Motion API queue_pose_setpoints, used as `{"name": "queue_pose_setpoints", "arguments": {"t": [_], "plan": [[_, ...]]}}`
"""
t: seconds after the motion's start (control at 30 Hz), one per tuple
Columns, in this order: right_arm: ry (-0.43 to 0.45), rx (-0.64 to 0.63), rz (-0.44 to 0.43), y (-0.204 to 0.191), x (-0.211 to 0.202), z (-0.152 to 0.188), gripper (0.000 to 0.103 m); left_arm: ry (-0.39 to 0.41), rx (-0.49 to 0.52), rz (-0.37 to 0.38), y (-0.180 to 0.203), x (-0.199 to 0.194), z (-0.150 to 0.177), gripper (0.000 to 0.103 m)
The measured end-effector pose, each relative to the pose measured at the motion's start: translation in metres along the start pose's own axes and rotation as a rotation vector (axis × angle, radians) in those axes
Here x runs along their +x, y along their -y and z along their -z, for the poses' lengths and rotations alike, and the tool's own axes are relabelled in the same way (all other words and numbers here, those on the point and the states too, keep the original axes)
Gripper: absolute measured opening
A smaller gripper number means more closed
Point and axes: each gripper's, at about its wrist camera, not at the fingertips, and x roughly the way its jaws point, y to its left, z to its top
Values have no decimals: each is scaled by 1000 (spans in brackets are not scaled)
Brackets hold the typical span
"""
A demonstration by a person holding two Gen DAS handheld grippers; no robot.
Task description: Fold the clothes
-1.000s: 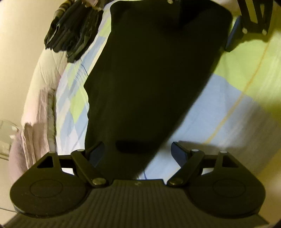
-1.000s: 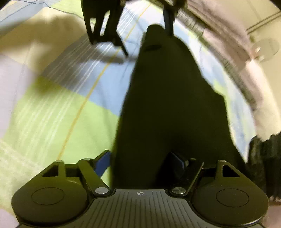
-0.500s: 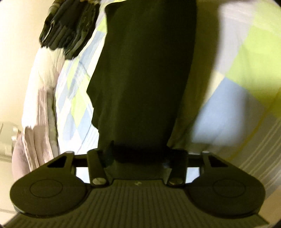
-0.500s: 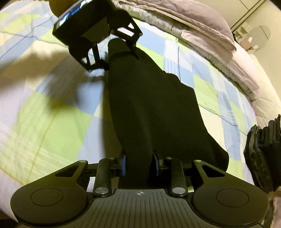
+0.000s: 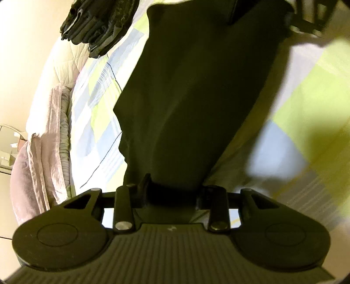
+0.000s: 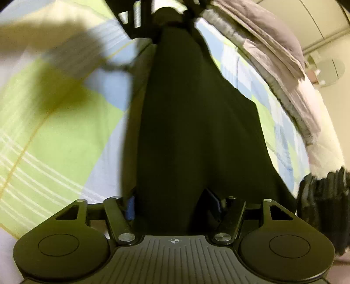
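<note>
A black garment [image 5: 192, 91] is stretched between my two grippers above a checked bedspread [image 5: 306, 98]. My left gripper [image 5: 172, 192] is shut on one end of the garment. My right gripper [image 6: 170, 205] is shut on the other end, seen as the black garment [image 6: 192, 122] in the right wrist view. Each gripper shows at the far end in the other's view: the right gripper [image 5: 306, 19] and the left gripper [image 6: 157, 19]. The cloth hangs lifted off the bed and casts a shadow.
A pile of dark folded clothes [image 5: 98, 24] lies at the bed's edge, also in the right wrist view [image 6: 323, 207]. A pinkish-grey duvet [image 5: 41, 148] is bunched along the far side of the bed. The green, blue and white bedspread [image 6: 54, 131] lies beneath.
Both grippers closed on the ends of the black garment, which lay flat a second ago, and lifted it off the bed. The grippers have drawn nearer to each other.
</note>
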Motion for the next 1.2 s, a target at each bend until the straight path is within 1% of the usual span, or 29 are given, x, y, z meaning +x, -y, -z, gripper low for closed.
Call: {"name": "queue_pose_setpoints", "arguments": {"t": [0.07, 0.1, 0.2, 0.33, 0.47, 0.6, 0.73, 0.93, 1.0, 1.07, 1.2], "plan": [[-5, 11, 9, 7, -12, 4, 34, 0, -22, 15, 2, -15, -9, 31], [-11, 12, 17, 9, -20, 6, 32, 3, -43, 26, 4, -24, -15, 30], [-34, 22, 20, 21, -43, 17, 30, 15, -98, 56, 20, -57, -33, 30], [-54, -18, 1, 26, -75, 35, 30, 13, -182, 90, 49, -99, -59, 30], [-60, -82, -60, 14, -97, 62, 30, -29, -306, 109, 83, -131, -89, 30], [-33, -132, -116, 6, -105, 93, 30, -93, -431, 101, 116, -144, -119, 30], [16, -165, -148, 9, -100, 124, 30, -175, -497, 57, 135, -142, -154, 30], [144, -245, -215, 30, -79, 168, 30, -304, -578, -25, 158, -135, -206, 30], [184, -274, -230, 35, -74, 179, 30, -330, -601, -54, 169, -130, -218, 30], [232, -300, -243, 36, -72, 190, 30, -346, -600, -90, 181, -128, -224, 30], [310, -324, -229, 24, -67, 210, 30, -341, -581, -163, 202, -129, -230, 31]]}}
